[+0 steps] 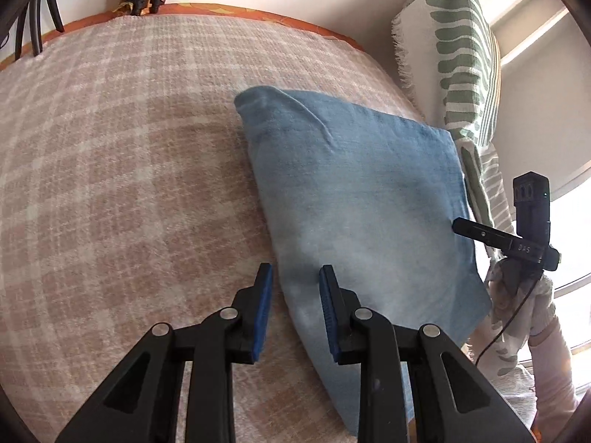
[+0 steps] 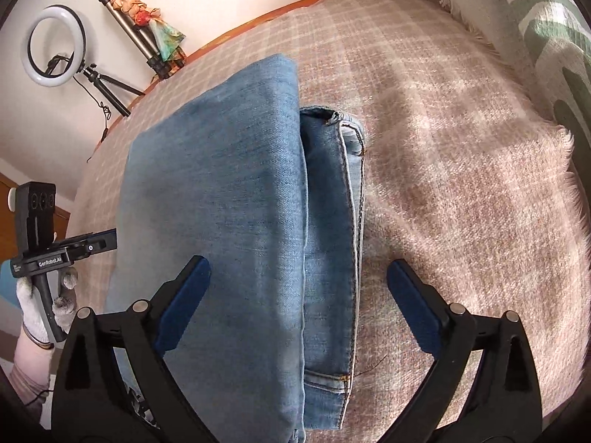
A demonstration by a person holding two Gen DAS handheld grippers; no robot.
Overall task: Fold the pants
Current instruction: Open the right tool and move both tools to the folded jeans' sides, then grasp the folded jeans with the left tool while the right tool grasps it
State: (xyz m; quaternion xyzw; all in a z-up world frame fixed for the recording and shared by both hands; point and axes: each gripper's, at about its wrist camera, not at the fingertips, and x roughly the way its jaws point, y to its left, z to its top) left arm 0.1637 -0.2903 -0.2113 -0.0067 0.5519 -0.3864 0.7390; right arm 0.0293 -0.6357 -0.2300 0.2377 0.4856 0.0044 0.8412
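The right gripper point(image 2: 297, 297) hangs over the near part of the pants point(image 2: 236, 221), its blue pads spread wide on either side of the folded stack and pressing on nothing. The denim lies flat on the plaid blanket point(image 2: 461, 184), with a seamed lower layer showing along the fold's right edge. The left gripper point(image 1: 295, 308) sits at the pants' point(image 1: 362, 199) near left edge, jaws narrowly parted over that edge and the blanket point(image 1: 122, 170), nothing visibly pinched between them. Beyond the pants a green-patterned pillow point(image 1: 465, 48) leans by the window, and past the far end of the pants a ring light point(image 2: 55, 51) stands against the wall.
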